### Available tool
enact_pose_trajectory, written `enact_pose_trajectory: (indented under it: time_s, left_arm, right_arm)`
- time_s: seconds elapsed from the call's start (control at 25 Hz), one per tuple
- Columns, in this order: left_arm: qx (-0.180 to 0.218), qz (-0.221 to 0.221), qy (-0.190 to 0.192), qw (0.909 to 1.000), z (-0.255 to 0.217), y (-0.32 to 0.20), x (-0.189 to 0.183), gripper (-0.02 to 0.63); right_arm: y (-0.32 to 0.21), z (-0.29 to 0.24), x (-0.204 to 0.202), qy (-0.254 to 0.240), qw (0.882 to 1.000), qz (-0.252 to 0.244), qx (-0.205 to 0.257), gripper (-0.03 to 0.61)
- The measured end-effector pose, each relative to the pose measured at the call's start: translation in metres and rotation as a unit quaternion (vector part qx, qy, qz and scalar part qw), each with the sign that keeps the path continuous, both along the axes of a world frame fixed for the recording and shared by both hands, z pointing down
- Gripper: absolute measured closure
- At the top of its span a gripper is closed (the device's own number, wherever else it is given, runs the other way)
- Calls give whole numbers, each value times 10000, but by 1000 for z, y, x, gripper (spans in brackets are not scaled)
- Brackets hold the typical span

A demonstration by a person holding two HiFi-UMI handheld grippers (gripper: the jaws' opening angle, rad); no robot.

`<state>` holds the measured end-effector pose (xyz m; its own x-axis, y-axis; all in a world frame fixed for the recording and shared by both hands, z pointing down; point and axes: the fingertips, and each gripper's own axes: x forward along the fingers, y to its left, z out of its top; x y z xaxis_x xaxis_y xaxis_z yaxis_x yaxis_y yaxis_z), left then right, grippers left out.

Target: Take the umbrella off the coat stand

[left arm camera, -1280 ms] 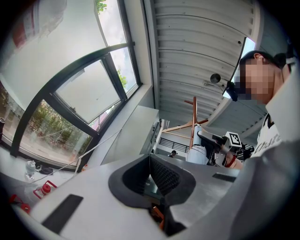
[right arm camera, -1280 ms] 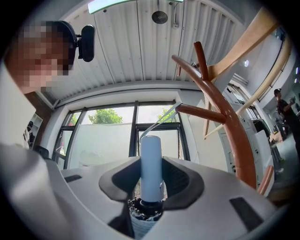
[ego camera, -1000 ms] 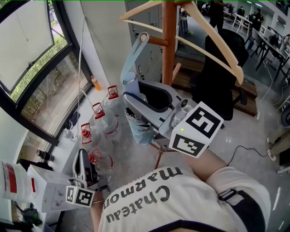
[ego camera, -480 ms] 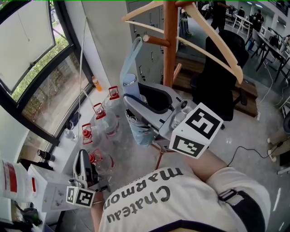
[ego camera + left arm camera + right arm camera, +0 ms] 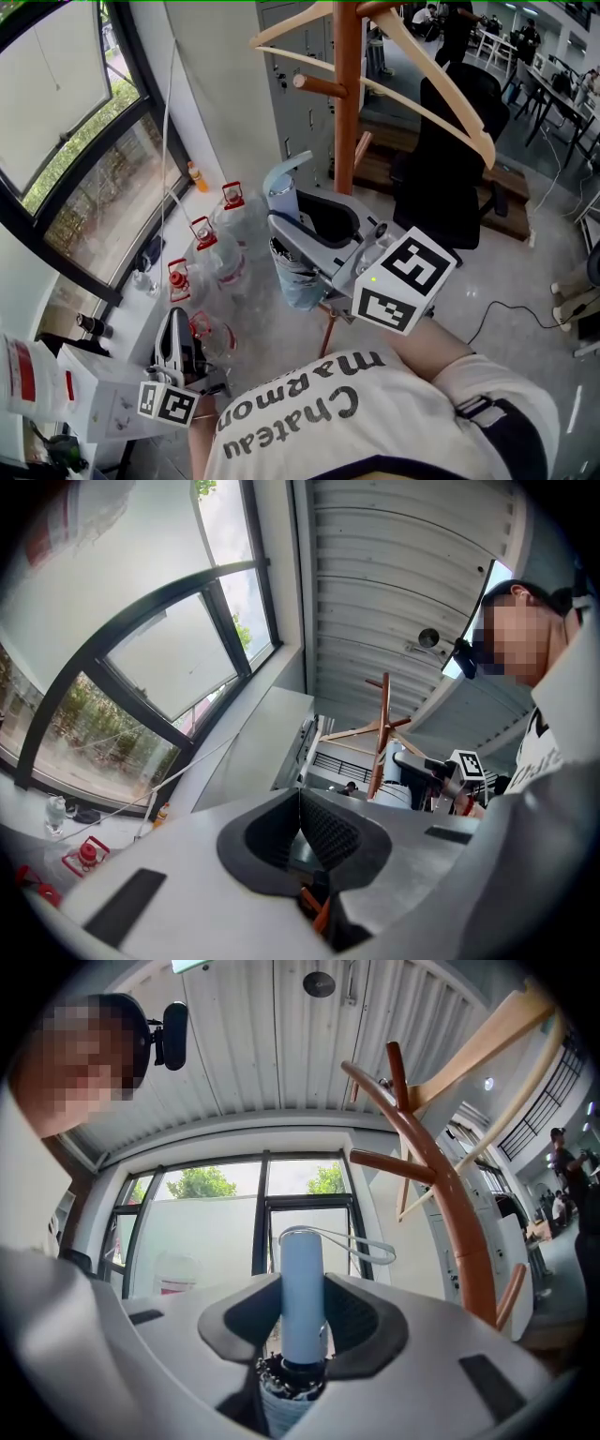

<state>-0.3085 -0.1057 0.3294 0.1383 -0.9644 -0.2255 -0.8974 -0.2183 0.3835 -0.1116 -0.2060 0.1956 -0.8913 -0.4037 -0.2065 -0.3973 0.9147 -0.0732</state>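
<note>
Right gripper (image 5: 302, 1314) clamped on the umbrella (image 5: 302, 1269) by its handle, just left of the coat stand (image 5: 348, 94); strap (image 5: 361, 1241) hangs free. Left gripper (image 5: 302, 832) closed, empty. Risk: loose strap snagging a peg (image 5: 314, 84), or handle slipping.

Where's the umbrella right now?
In the head view the folded light-blue umbrella sits mid-frame, clamped between the jaws of the right gripper. It is just left of the coat stand and below its peg, strap loop hanging free.
</note>
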Motion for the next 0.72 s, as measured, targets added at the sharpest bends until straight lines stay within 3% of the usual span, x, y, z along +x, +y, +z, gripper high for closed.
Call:
enact_pose_trajectory:
  time_s: [0.4,0.72]
  left_arm:
    - [-9,773,-44,9970,2,-35,25,591]
    - [3,1224,6,9925,3,-54,58,591]
  right_arm:
    - [-6,5,47,-59,9962,867,-14,426]
    - [-15,5,125,-125,9792,2023,-19,426]
